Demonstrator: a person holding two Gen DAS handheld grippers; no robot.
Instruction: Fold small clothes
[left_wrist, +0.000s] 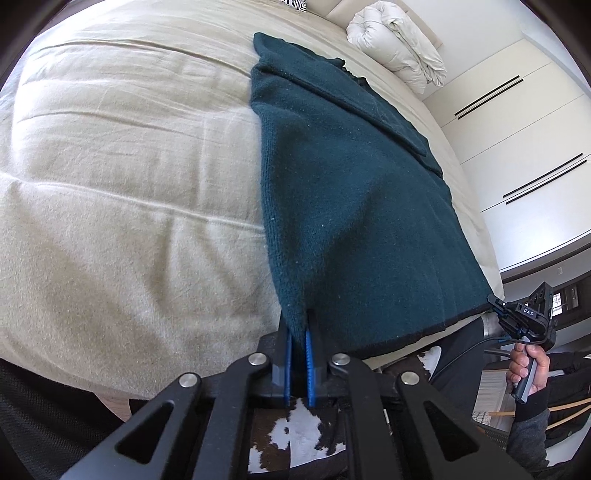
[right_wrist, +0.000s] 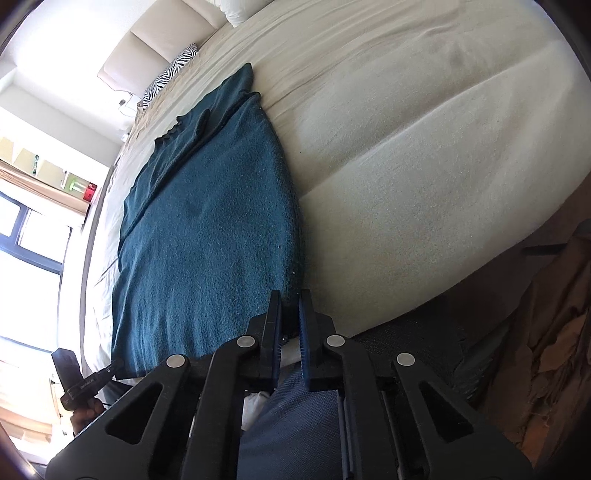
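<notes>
Both tongs are clamped on the near hem corners of the teal sweater (left_wrist: 343, 192), left gripper (left_wrist: 298, 328) at 6 o'clock, right gripper (right_wrist: 290, 306) likewise, the garment stretching toward 12 across the beige bed (left_wrist: 122, 166), open bedding alongside.

Left gripper (left_wrist: 298, 332): matte black linkage arms with triangular cut-outs, round silver pivot screws, and two slim blue ribbed fingers (left_wrist: 308, 363) set in black holders. Right gripper (right_wrist: 290, 314): the same black linkage, silver screws and blue-lined fingers (right_wrist: 303, 350). From the left wrist view, its black body bears a small white-lettered marking, with a dark cable trailing from it and a black handle in the person's right hand (left_wrist: 526, 371), above a grey sleeve (left_wrist: 526, 441).
</notes>
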